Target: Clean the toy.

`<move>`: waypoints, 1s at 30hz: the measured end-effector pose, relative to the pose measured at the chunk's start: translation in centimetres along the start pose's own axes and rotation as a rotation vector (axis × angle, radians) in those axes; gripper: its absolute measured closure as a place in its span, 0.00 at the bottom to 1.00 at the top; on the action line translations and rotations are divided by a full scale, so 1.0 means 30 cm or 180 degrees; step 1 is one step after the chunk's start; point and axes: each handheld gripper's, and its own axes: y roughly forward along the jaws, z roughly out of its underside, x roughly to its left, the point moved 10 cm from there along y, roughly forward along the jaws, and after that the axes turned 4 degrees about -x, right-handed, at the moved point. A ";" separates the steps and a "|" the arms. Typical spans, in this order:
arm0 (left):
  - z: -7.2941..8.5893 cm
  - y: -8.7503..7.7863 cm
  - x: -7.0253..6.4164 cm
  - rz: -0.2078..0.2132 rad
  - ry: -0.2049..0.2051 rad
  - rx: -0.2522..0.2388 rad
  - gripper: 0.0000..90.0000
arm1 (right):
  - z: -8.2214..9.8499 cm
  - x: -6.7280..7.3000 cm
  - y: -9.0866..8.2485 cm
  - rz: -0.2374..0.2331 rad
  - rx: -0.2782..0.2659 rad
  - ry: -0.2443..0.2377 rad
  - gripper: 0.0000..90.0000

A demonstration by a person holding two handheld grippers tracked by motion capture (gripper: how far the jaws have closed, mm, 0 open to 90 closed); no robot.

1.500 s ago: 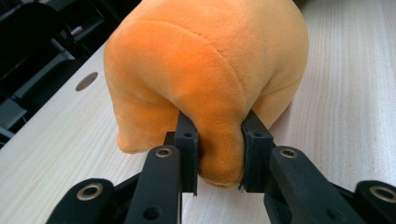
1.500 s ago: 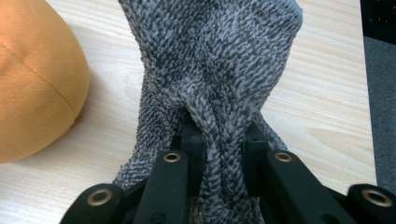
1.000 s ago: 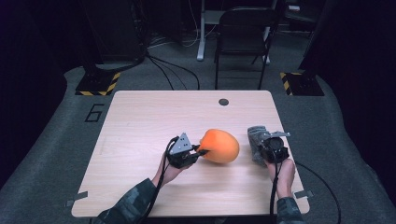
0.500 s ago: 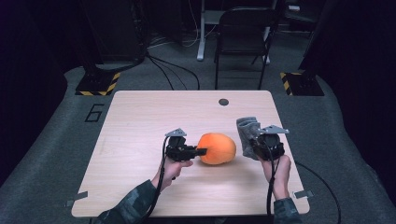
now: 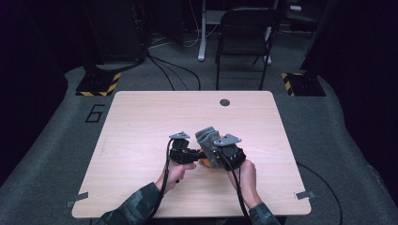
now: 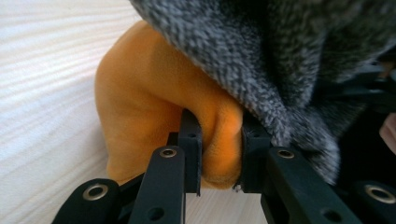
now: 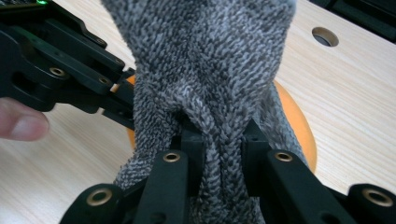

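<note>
Over the orange cloth (image 6: 140, 98), right tongs (image 7: 219, 140) pinch grey sock (image 7: 205, 60).

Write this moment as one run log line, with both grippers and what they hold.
left gripper: shut on orange cloth | right gripper: shut on grey sock | sock over cloth | table

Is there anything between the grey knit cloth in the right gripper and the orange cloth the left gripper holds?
Nothing visible. The right gripper is shut on the grey knit cloth, which already drapes against the orange cloth pinched by the left gripper; the two fabrics touch.
</note>
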 end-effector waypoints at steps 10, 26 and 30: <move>0.002 0.002 0.000 0.0022 0.0068 -0.0018 0.83 | 0.074 -0.150 -0.008 0.0276 0.0095 0.0245 0.85; 0.003 0.000 0.005 0.0018 0.0115 -0.0023 0.82 | 0.317 -0.309 0.152 0.0483 0.0820 0.0547 0.85; 0.002 -0.004 0.010 0.0015 0.0100 -0.0032 0.82 | 0.255 -0.329 0.099 0.0511 0.0597 0.0569 0.85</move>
